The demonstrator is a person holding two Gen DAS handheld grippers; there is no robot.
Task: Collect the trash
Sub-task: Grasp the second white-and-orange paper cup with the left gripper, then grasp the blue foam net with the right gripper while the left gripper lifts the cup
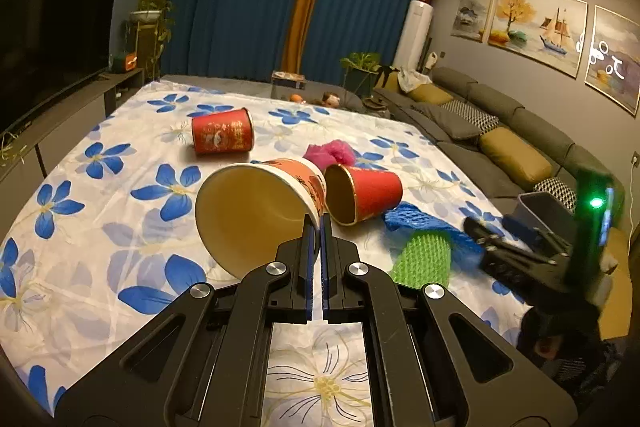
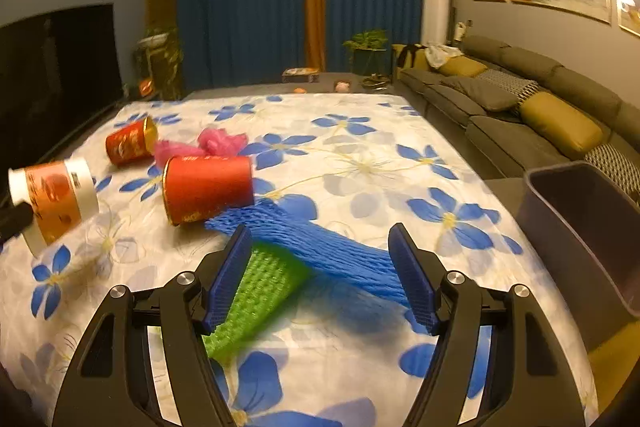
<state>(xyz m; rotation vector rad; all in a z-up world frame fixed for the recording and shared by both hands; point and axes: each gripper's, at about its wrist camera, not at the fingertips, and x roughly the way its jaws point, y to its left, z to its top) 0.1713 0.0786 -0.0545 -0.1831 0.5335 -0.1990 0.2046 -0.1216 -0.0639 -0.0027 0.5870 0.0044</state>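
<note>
My left gripper (image 1: 319,223) is shut on the rim of an orange and white paper cup (image 1: 256,211) and holds it tilted above the table; the cup also shows in the right wrist view (image 2: 52,201). My right gripper (image 2: 320,259) is open, its fingers on either side of a blue foam net (image 2: 320,247) and a green foam net (image 2: 256,287) lying on the flowered tablecloth (image 2: 360,155). A red cup (image 2: 208,187) lies on its side beside the nets. Another red cup (image 1: 222,135) and a pink plastic bag (image 1: 330,153) lie further back.
A grey bin (image 2: 588,223) stands at the table's right edge, also seen in the left wrist view (image 1: 548,211). A grey sofa (image 2: 520,99) with cushions runs along the right wall. A television (image 1: 52,35) stands at the left.
</note>
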